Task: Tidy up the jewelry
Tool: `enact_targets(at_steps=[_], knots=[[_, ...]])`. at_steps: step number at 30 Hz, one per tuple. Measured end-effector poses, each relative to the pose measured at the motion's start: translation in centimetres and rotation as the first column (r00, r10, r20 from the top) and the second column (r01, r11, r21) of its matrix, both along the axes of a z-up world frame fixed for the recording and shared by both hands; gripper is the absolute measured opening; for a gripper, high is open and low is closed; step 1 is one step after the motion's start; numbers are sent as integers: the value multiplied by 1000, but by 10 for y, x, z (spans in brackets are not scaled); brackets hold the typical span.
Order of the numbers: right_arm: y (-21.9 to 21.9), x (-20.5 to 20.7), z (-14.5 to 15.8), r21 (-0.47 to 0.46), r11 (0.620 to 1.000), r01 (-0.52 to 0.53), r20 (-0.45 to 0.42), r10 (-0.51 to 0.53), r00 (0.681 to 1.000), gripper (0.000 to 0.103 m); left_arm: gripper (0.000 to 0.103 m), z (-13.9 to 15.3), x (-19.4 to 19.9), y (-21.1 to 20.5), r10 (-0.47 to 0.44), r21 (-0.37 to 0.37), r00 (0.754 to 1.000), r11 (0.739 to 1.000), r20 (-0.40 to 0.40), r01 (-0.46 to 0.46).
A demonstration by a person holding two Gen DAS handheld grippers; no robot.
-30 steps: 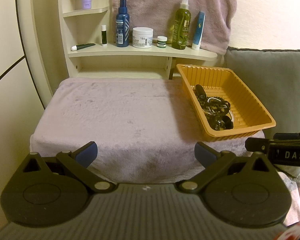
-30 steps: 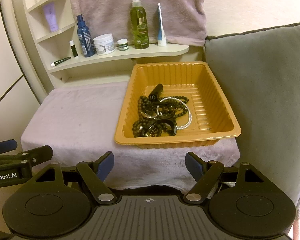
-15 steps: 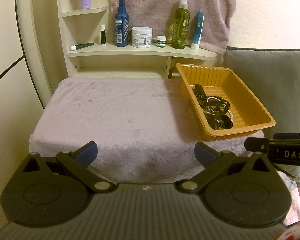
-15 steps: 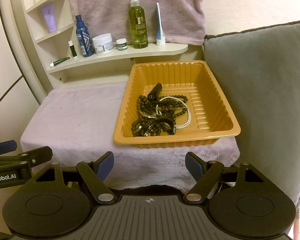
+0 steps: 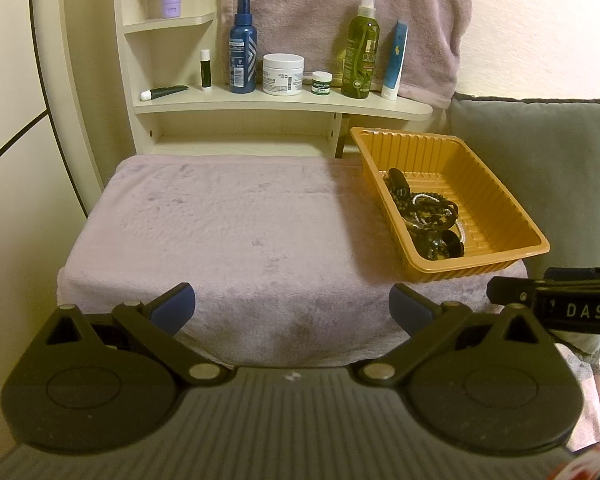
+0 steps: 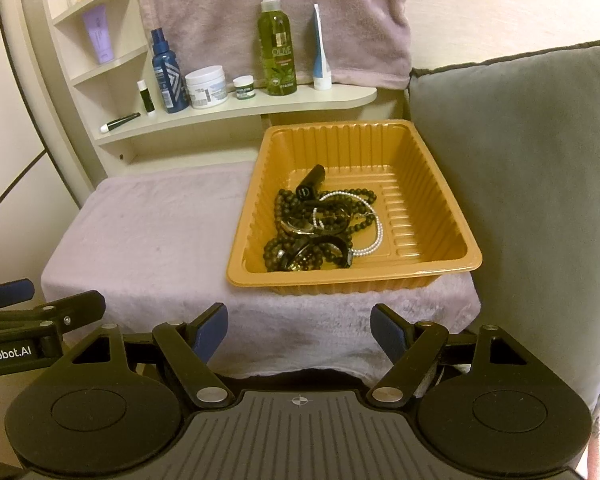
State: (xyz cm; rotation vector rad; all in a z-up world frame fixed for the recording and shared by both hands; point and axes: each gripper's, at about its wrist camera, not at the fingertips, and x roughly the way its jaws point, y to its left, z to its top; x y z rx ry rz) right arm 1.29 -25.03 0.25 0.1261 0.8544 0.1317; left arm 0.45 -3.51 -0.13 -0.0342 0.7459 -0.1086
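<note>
A tangle of dark bead strands, a white pearl string and a black tube, the jewelry (image 6: 320, 222) lies in the ribbed orange plastic tray (image 6: 452, 258) at the frame's centre, on a plush lilac towel (image 6: 148, 240). The right gripper (image 6: 299, 328), lower centre, has its fingers spread wide, holding nothing. The left gripper (image 5: 292, 306) is likewise spread and empty; its view puts the tray at right.
</note>
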Motion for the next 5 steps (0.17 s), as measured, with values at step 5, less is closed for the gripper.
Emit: enact_targets(at_steps=[5], knots=[[1,0,-1,0,1000,-1,-1,1,1000,78,102,1,-2,0,1,-7,1000,1000,11,-1]])
